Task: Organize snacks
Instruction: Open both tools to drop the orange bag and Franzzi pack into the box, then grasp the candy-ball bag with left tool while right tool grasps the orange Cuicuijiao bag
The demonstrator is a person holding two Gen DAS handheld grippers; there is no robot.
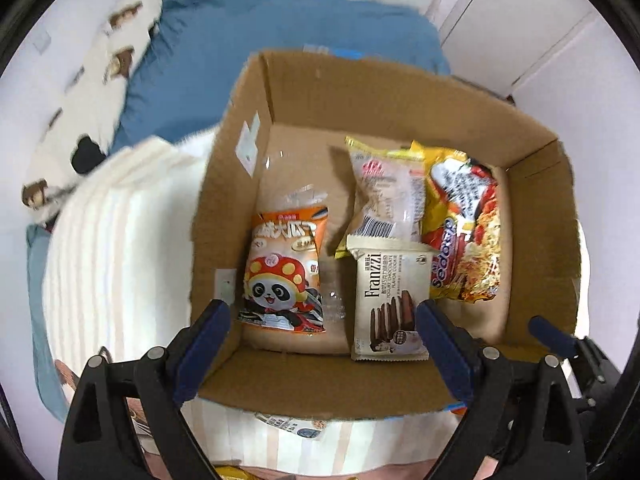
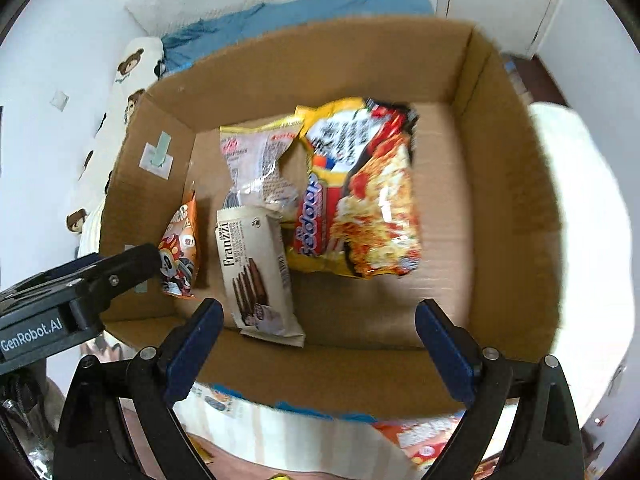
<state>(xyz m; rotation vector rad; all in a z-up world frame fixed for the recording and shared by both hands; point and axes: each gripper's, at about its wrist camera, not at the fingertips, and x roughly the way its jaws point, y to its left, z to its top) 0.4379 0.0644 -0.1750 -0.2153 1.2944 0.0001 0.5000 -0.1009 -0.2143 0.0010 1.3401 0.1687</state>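
An open cardboard box (image 1: 312,92) (image 2: 516,216) sits on a bed and holds several snack packs. An orange panda pack (image 1: 284,272) (image 2: 180,256) lies at its left. A cream Franzzi cookie pack (image 1: 390,300) (image 2: 256,272) lies in the middle, overlapping a pale wrapped pack (image 1: 388,192) (image 2: 256,164). A yellow Sedaap noodle pack (image 1: 464,228) (image 2: 360,196) lies to the right. My left gripper (image 1: 323,320) is open and empty above the box's near wall. My right gripper (image 2: 318,320) is open and empty above the near wall too.
The box rests on a cream striped blanket (image 1: 120,240) over blue bedding (image 1: 280,24). A bear-print pillow (image 1: 100,80) lies at the left. More snack packs (image 2: 420,436) lie partly hidden under the box's near edge. A white cabinet (image 1: 520,20) stands at the back right.
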